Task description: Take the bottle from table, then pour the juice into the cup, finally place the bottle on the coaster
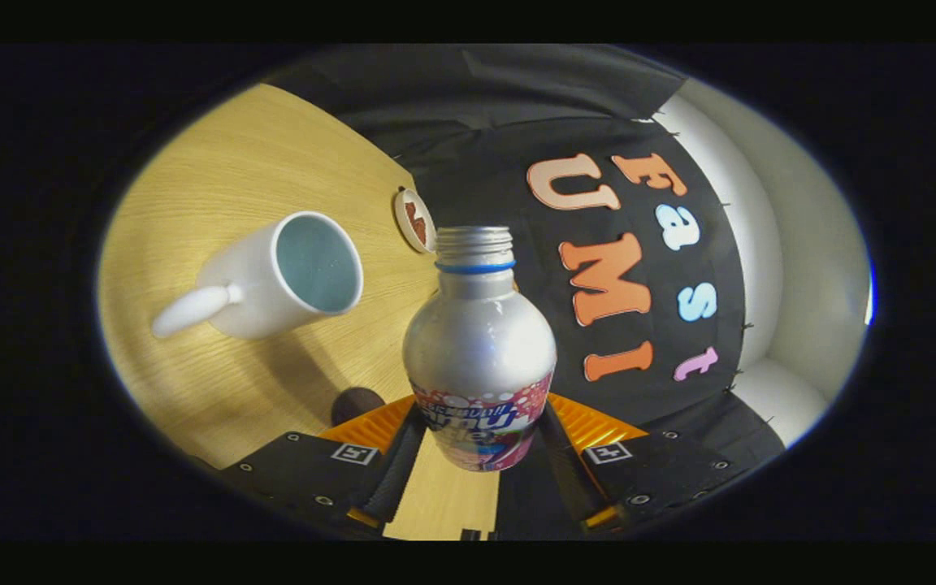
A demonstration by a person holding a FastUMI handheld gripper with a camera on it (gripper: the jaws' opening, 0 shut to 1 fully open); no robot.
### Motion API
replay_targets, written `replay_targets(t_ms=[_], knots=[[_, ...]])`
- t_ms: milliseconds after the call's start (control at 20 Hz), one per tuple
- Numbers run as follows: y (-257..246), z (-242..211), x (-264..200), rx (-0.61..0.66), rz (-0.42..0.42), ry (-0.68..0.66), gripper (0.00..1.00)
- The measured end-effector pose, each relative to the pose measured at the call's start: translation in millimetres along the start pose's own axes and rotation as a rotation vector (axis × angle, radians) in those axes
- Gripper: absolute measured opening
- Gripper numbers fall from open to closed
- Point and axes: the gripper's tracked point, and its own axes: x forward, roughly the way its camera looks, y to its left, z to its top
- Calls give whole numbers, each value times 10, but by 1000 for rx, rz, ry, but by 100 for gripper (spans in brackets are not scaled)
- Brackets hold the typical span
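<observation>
The gripper [480,443] pinches the uncapped aluminium juice bottle [479,349] low on its body, so tilting toward the white mug [289,272] risks slipping or spilling onto the wooden table [216,162].

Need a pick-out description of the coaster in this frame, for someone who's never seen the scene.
Start at the wooden table and find the white mug lying tilted in view beyond the fingers. The coaster is the small round disc past the mug, near the table's far edge by the black cloth, just behind the neck of the silver bottle held between the fingers. Unlike its neighbours it is flat, pale-rimmed, with a reddish-brown centre.
</observation>
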Motion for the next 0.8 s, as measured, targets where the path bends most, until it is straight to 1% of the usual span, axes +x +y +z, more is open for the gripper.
replay_targets(t_ms=[100,450,650,800], knots=[[-68,40,33,-49,-18,-13,77],[-155,136,110,-194,-40,-52,77],[-172,92,119,-243,-51,-45,77],[-164,110,114,-264,-45,-57,77]])
